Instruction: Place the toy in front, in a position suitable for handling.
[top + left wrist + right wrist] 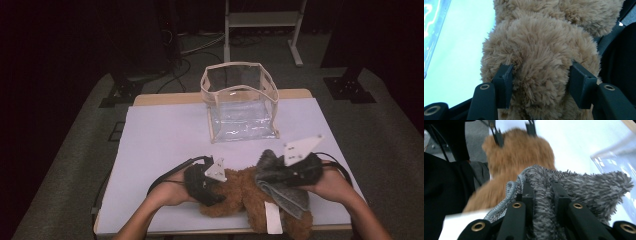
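Black tool (pixel 226 182) bodies, grey triangular plates, brass rivets, black cables.

Three cameras, one brown plush toy (pixel 240 192)

The high view looks forward and down across the table (pixel 165 145) from afar; each gripper view looks along its fingers, tight against the toy, from opposite sides, all sharing its fur.
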A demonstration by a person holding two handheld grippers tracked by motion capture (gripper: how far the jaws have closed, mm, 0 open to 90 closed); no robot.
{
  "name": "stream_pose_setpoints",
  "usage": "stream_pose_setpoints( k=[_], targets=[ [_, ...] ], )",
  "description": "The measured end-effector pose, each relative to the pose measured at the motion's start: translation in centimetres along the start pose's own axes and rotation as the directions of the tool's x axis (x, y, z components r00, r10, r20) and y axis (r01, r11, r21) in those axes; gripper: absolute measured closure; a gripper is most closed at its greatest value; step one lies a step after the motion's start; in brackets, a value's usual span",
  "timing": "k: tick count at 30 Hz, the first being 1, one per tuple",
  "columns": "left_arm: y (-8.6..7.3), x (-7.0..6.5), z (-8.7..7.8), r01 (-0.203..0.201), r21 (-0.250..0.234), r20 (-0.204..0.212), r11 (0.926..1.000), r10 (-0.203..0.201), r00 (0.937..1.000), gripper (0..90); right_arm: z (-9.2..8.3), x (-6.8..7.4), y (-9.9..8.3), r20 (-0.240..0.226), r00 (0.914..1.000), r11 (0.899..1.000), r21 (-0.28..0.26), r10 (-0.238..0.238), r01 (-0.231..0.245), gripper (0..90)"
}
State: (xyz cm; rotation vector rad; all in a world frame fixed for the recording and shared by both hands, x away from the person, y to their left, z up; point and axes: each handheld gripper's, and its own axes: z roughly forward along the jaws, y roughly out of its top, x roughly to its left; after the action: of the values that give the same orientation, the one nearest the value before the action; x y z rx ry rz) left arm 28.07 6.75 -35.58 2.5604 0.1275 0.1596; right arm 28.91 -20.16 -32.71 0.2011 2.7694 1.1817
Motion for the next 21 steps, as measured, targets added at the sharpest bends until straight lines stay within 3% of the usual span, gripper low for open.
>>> stream_pose_setpoints(
  k=[2,5,8,13,16,18,21],
  targets=[
    [0.2,0.1,0.1,-0.005,-0.001,0.003,1.0000,0.005,1.0000,42.7,1.3,-0.1,0.8,-0.016,0.9997,0.999,0.030,-0.018,0.019,75.8],
    [0.6,0.3,0.2,-0.011,-0.016,0.011,0.9998,0.011,0.9999,42.6,2.0,-0.3,0.4,-0.032,0.9994,0.998,0.064,-0.014,0.016,75.9],
    [1.5,0.3,0.6,-0.030,-0.035,0.021,0.9989,0.031,0.9993,42.3,1.2,-0.4,-1.0,-0.028,0.9992,0.997,0.076,0.028,-0.026,75.9],
    [2.4,0.0,0.1,-0.053,-0.041,-0.001,0.9977,0.053,0.9986,36.4,0.1,-0.5,-3.2,-0.022,0.9960,0.995,0.061,0.086,-0.085,76.4],
    [1.6,0.2,-1.0,-0.047,-0.032,-0.008,0.9984,0.047,0.9989,31.5,0.3,-0.7,-3.6,-0.027,0.9940,0.993,0.052,0.106,-0.105,76.5],
    [0.8,0.5,-1.1,-0.024,-0.032,-0.005,0.9992,0.024,0.9997,28.0,0.3,-1.0,-3.7,-0.030,0.9923,0.992,0.049,0.120,-0.119,76.5],
    [-0.4,1.0,-1.0,0.024,-0.067,0.015,0.9975,-0.023,0.9996,30.2,0.3,-1.3,-4.0,-0.037,0.9899,0.990,0.041,0.137,-0.135,76.5]
  ],
)
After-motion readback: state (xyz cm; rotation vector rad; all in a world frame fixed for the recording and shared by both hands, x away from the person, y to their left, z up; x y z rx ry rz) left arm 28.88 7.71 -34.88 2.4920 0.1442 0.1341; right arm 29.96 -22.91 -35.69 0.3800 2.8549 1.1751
